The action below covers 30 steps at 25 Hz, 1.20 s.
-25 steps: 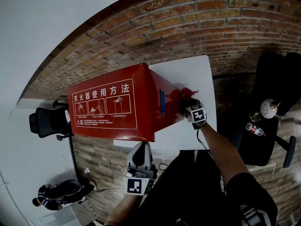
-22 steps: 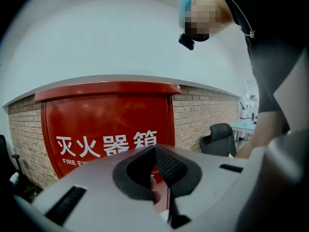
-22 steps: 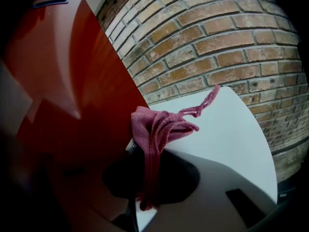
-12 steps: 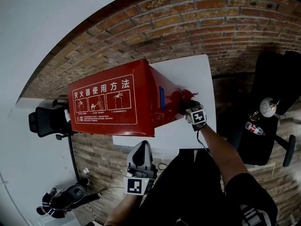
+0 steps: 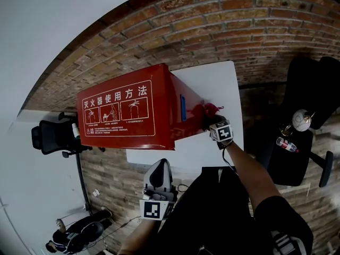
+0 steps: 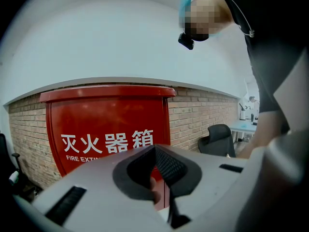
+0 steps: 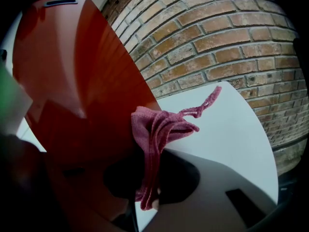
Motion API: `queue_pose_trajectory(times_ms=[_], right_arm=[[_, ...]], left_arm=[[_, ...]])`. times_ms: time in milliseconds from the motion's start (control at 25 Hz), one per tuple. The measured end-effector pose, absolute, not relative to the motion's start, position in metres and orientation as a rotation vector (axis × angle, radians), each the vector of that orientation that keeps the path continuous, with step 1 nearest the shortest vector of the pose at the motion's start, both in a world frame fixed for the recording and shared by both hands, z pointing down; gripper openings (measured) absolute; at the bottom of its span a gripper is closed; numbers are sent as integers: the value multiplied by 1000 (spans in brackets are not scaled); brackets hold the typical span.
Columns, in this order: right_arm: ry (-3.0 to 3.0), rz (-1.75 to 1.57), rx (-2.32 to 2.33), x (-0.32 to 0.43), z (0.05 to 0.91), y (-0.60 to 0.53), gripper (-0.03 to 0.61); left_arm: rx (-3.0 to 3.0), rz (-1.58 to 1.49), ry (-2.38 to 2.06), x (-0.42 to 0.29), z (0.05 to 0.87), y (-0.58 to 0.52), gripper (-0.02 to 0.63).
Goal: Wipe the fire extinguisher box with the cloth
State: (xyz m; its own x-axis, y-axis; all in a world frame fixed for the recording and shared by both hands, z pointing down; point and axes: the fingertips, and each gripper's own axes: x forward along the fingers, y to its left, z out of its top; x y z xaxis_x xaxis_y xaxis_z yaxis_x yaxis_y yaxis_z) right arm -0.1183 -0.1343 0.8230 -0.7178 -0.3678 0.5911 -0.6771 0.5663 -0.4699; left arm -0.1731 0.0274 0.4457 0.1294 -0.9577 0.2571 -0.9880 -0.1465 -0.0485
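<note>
The red fire extinguisher box (image 5: 130, 116) with white characters stands on a white table (image 5: 218, 84) by a brick wall. My right gripper (image 5: 211, 120) is shut on a pink-red cloth (image 7: 154, 129), which is bunched against the box's right side panel (image 7: 82, 81). A strand of the cloth (image 5: 211, 108) trails over the tabletop. My left gripper (image 5: 158, 175) hangs below the table's near edge, apart from the box, its jaws closed with nothing between them. In the left gripper view the box front (image 6: 106, 124) fills the middle.
A brick wall (image 5: 228, 20) runs behind the table. A black office chair (image 5: 53, 137) stands at the left. At the right a dark chair (image 5: 305, 121) carries a round object and a bottle (image 5: 287, 145). A person crouches on the floor at lower left (image 5: 79, 232).
The right gripper with the cloth has slid slightly down and nearer along the box's side. The left gripper has stayed put. The person at lower left has moved.
</note>
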Motion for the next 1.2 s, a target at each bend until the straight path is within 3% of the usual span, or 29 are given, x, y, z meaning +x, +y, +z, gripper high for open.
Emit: queue_pose_trajectory(times_ms=[1200], right_arm=[[-2367, 1029, 847, -118, 818, -113, 69]], left_arm=[[2276, 331, -1952, -184, 443, 32, 34]])
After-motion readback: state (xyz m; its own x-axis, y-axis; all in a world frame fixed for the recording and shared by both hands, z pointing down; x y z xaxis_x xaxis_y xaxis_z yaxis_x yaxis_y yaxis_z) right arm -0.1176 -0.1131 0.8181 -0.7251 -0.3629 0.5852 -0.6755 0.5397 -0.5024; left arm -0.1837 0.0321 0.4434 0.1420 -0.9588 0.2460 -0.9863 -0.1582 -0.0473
